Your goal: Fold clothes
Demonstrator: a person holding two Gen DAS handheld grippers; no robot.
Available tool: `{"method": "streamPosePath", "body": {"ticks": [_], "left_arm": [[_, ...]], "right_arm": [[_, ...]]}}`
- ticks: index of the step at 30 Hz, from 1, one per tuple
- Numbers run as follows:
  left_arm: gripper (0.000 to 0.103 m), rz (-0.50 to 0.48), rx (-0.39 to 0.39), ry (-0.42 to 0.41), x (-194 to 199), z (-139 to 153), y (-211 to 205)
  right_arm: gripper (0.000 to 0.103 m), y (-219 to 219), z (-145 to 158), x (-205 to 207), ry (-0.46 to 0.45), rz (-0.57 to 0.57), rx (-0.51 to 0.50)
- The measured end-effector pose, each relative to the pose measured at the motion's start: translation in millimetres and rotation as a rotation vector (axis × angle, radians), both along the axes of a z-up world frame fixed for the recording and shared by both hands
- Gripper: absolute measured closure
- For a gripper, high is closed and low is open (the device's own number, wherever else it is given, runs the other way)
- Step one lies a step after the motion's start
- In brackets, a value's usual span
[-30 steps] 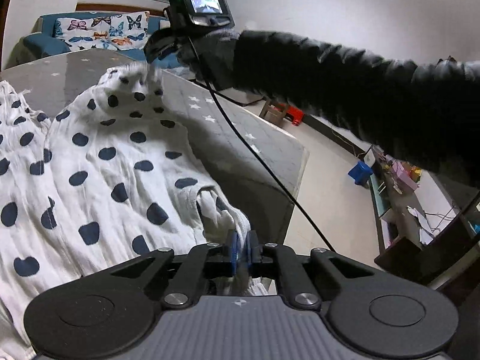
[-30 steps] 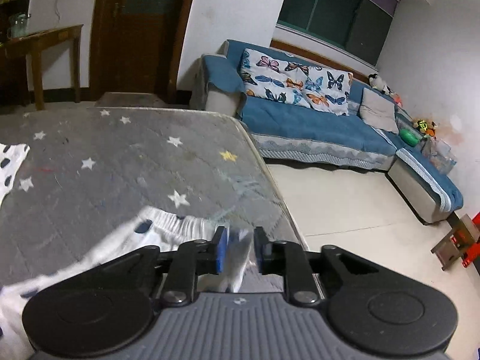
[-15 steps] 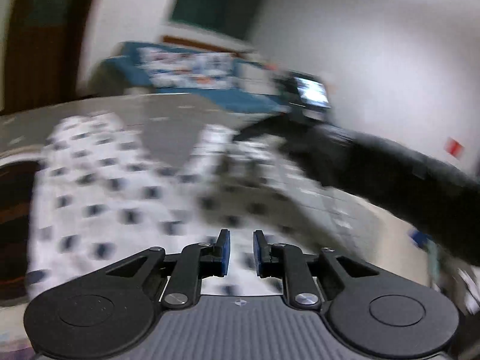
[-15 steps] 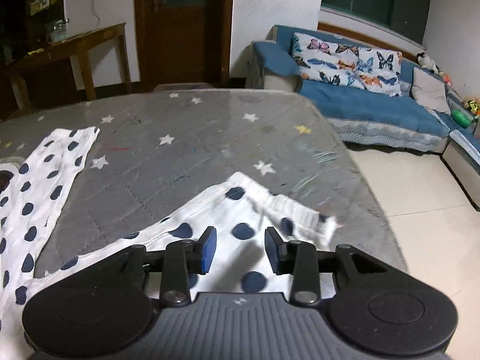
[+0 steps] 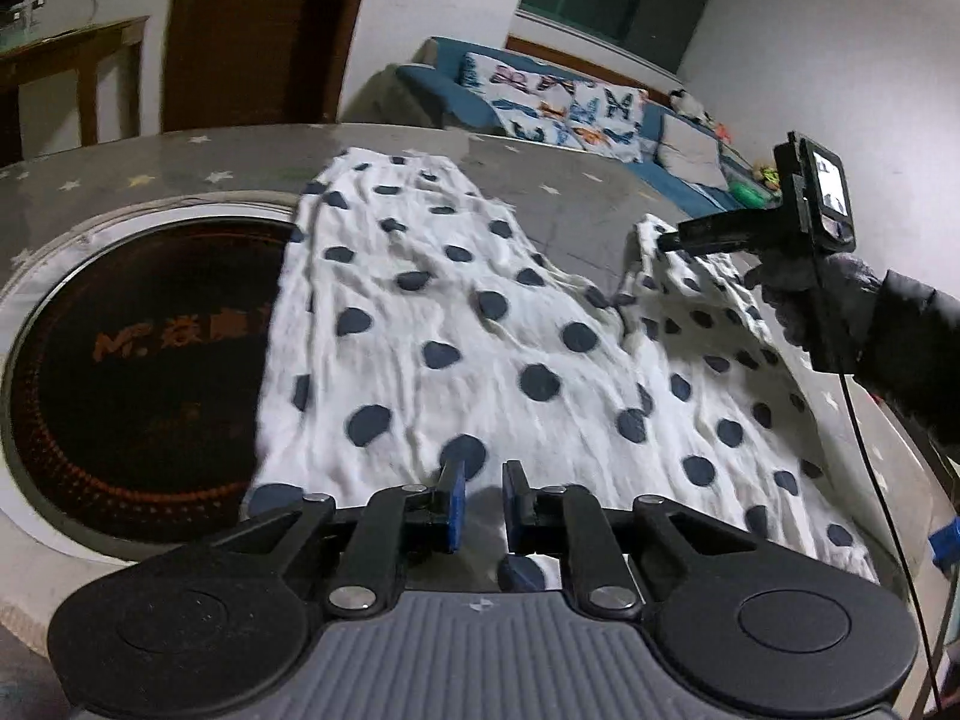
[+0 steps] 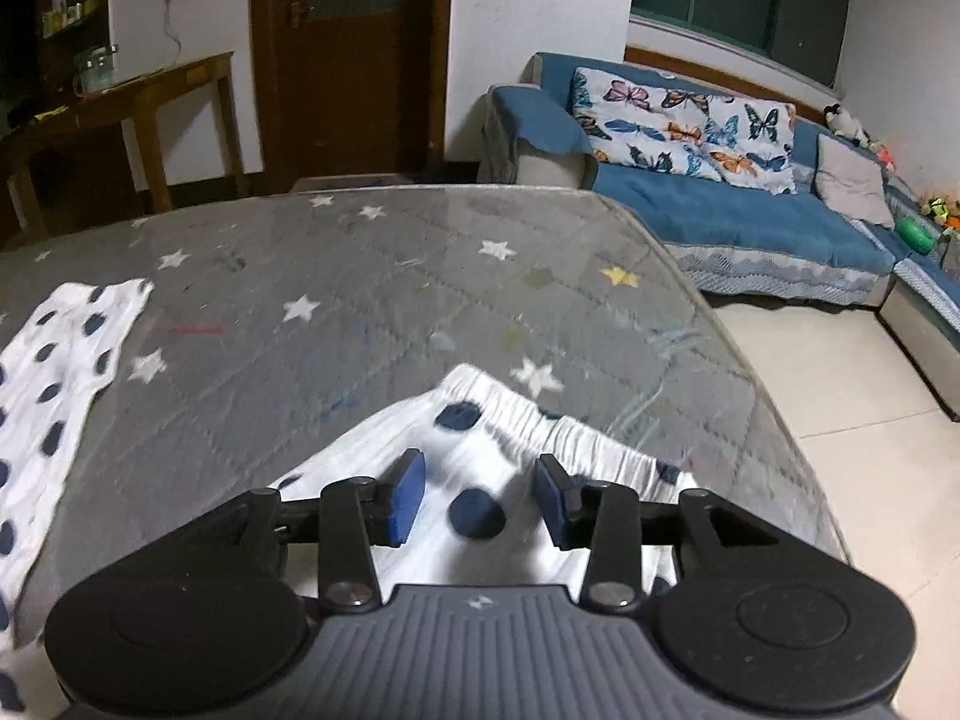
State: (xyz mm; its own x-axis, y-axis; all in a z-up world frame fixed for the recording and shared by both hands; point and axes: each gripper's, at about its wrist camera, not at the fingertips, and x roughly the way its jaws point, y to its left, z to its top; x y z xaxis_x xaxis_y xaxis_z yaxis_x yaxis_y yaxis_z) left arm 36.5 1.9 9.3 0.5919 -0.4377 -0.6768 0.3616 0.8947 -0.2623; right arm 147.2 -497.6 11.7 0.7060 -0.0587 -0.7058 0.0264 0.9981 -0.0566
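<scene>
**Spotted garment, spread flat**

Polka-dot garment (image 5: pixel 480 324) lies across grey star-print counter (image 6: pixel 372 300). Left tool (image 5: pixel 480 501): narrow gap, closing, gripping nothing. Right tool (image 6: pixel 480 495): opening above elastic waistband (image 6: pixel 528 414), cloth unpinched.

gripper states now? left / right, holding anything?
Left gripper: jaws narrowly apart and closing, nothing pinched, over the polka-dot garment.
Right gripper: jaws opening, nothing gripped, the garment's elastic waistband lying beneath.
</scene>
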Motion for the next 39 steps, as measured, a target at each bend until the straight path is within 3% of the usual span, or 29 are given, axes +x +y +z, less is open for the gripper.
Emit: {"method": "streamPosePath", "body": {"ticks": [7,13,23,31,39], "left_arm": [[0.087,0.028,-0.008,-0.018,-3,10,6],[0.072,-0.001,0.001,-0.054,-23,19,-1],[0.072,-0.003,0.022,-0.041,-43,8,4],[0.072,0.002,0.047,-0.058,-52,9,8],[0.072,-0.077,0.047,-0.092,-75,22,-3]], "right_arm": [[0.063,3,17,-18,-0.007,0.043,-0.015],[0.060,15,35,-77,0.006,0.163,0.013],[0.058,42,23,-180,0.044,0.290,0.040],[0.054,43,19,-215,0.036,0.277,-0.014],[0.054,77,38,-263,0.018,0.428,0.016]]}}
